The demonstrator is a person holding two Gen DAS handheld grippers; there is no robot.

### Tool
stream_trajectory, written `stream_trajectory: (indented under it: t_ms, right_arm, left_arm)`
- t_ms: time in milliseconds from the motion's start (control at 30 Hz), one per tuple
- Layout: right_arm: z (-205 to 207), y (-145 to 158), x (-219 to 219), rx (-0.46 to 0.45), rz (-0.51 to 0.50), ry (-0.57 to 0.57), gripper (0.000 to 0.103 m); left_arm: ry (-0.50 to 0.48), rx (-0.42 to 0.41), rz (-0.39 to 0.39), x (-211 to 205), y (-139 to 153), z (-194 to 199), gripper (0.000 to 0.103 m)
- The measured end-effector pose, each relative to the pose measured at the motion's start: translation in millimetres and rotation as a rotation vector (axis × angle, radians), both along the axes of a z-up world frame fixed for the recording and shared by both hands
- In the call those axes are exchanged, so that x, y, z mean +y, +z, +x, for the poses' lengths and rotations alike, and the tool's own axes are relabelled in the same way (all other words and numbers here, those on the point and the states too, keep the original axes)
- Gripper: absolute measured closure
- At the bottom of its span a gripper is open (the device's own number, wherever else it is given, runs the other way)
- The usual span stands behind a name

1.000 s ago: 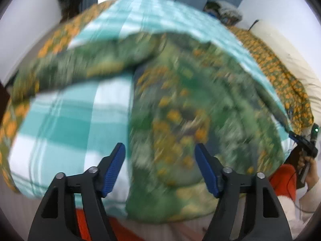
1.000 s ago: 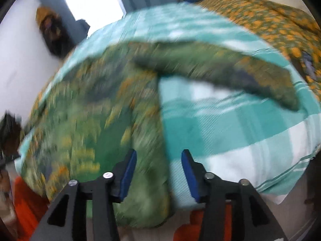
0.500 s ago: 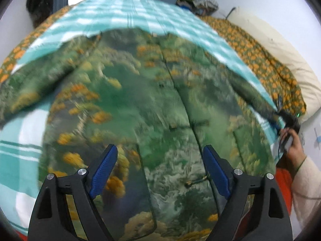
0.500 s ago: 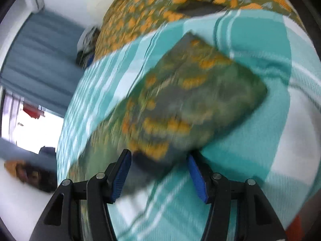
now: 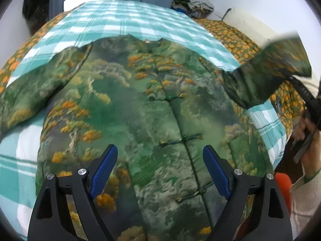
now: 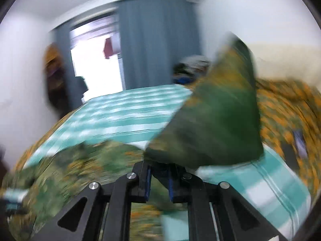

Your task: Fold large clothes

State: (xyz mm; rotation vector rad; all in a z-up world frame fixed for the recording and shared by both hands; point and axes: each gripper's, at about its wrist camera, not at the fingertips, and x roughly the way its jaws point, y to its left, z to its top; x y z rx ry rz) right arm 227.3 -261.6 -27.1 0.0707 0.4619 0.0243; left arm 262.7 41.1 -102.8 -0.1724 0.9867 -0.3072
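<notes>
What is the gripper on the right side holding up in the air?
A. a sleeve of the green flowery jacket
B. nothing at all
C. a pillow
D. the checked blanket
A. The right gripper has its blue pads shut on one sleeve of the padded green jacket with orange flowers, and that sleeve is lifted off the teal and white checked blanket.

left wrist view: we look steeply down, close above green landscape-print padded jacket point(image 5: 160, 110) spread on teal-and-white checked bedspread point(image 5: 130, 24). right wrist view: we face shallower, toward blue-grey curtain point(image 6: 158, 46), jacket's lifted sleeve point(image 6: 216, 124) close before lens, blurred. both views share bedspread, curtain, jacket, orange-flowered quilt point(image 6: 291, 108).
</notes>
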Motion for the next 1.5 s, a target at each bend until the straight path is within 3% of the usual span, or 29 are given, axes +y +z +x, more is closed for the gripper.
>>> stream_trajectory:
  t_ms: [133,367,433,500,533,600,700,767,800,833,867,900,1033,1133,1200,1267,1367,1500]
  right_arm:
    - [24,-33,82,0.097,-0.099,0.148,0.091]
    - [29,-115,139,0.359,-0.131,0.239,0.086]
    - [23,-127,141,0.415,-0.118,0.265,0.078]
    - [12,-131,140,0.435,-0.067,0.320,0.037]
    - [5,-129,141,0.427,-0.061,0.339,0.034]
    - [-10,-127,144,0.424,-0.078,0.369,0.033]
    - [-32,-122,141,0.414,-0.063,0.400,0.034]
    - [-49,-117,130,0.402,-0.041,0.405,0.033]
    - [-56,-113,122,0.393,-0.028,0.399,0.033]
    - [-59,-111,118,0.388,-0.022,0.394,0.033]
    - [-64,-105,108,0.376,-0.007,0.383,0.033]
    - [-67,-101,99,0.364,0.008,0.372,0.034]
    - [-59,-84,53,0.319,0.059,0.287,0.033]
    - [-25,-75,10,0.319,0.071,0.178,0.035]
    - [6,-75,-9,0.348,0.085,0.141,0.053]
    - [34,-77,-18,0.356,0.098,0.124,0.062]
    - [72,-90,-13,0.383,0.093,0.139,0.063]
    - [107,-142,3,0.548,0.082,0.145,0.064]
  left_arm:
    - [0.002,0.013,-0.010,0,-6,9,0.015]
    - [0.020,0.097,-0.148,13,-28,30,0.015]
    - [0.008,0.116,-0.213,13,-31,38,0.013]
    - [-0.015,0.154,-0.279,7,-38,52,0.012]
    - [-0.024,0.168,-0.300,2,-41,57,0.012]
    - [-0.037,0.195,-0.318,-11,-47,71,0.012]
    - [-0.041,0.201,-0.286,-31,-48,81,0.015]
    - [-0.053,0.182,-0.210,-49,-45,87,0.031]
    - [-0.062,0.180,-0.153,-60,-45,89,0.048]
    - [-0.067,0.183,-0.116,-66,-46,93,0.075]
    - [-0.075,0.192,-0.088,-72,-48,95,0.088]
    - [-0.077,0.196,-0.070,-75,-48,97,0.092]
    - [-0.070,0.118,-0.037,-66,-23,104,0.096]
    - [-0.035,0.068,-0.036,-43,-4,116,0.096]
    - [-0.001,0.058,-0.030,-26,-2,128,0.096]
    - [0.012,0.057,-0.009,-17,-10,137,0.096]
    - [0.027,0.076,0.034,-13,-35,149,0.095]
    - [0.050,0.091,0.055,-8,-67,154,0.092]
